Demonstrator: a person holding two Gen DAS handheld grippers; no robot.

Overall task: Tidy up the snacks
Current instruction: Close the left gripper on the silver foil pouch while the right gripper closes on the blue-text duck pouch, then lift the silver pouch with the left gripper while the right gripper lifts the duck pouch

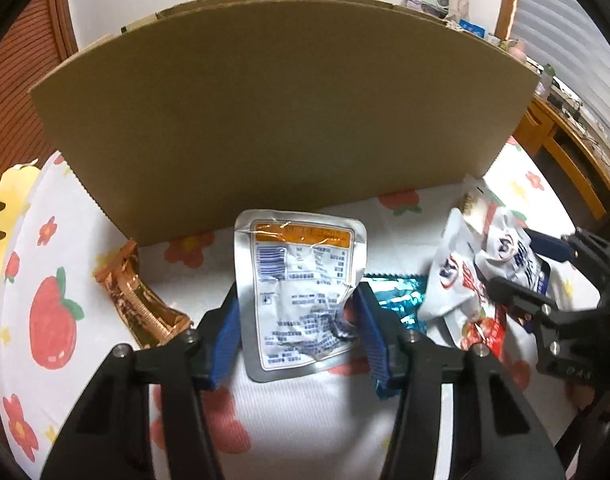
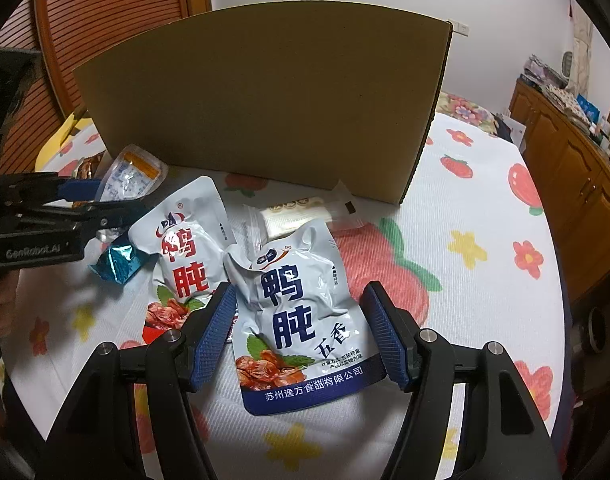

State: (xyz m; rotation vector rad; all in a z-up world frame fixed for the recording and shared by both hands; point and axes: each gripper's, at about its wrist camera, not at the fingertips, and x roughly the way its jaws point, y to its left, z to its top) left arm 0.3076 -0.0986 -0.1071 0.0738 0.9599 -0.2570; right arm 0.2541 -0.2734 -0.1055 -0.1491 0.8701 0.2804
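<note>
In the left wrist view my left gripper (image 1: 299, 316) is shut on a silver pouch with an orange label (image 1: 301, 280), its edges crumpled between the blue pads. The same pouch shows in the right wrist view (image 2: 129, 178), lifted off the cloth. My right gripper (image 2: 301, 336) is open, its pads either side of a white pouch with blue characters (image 2: 301, 316) lying on the cloth. A second white pouch with red characters (image 2: 185, 252) lies to its left. A large cardboard box (image 1: 281, 120) stands behind the snacks.
A copper-coloured wrapper (image 1: 139, 300) lies left of the silver pouch. A teal foil packet (image 2: 119, 262) and a clear pale snack pack (image 2: 301, 216) lie among the pouches. The fruit-print cloth (image 2: 485, 248) covers the surface; a wooden cabinet (image 2: 577, 184) stands at right.
</note>
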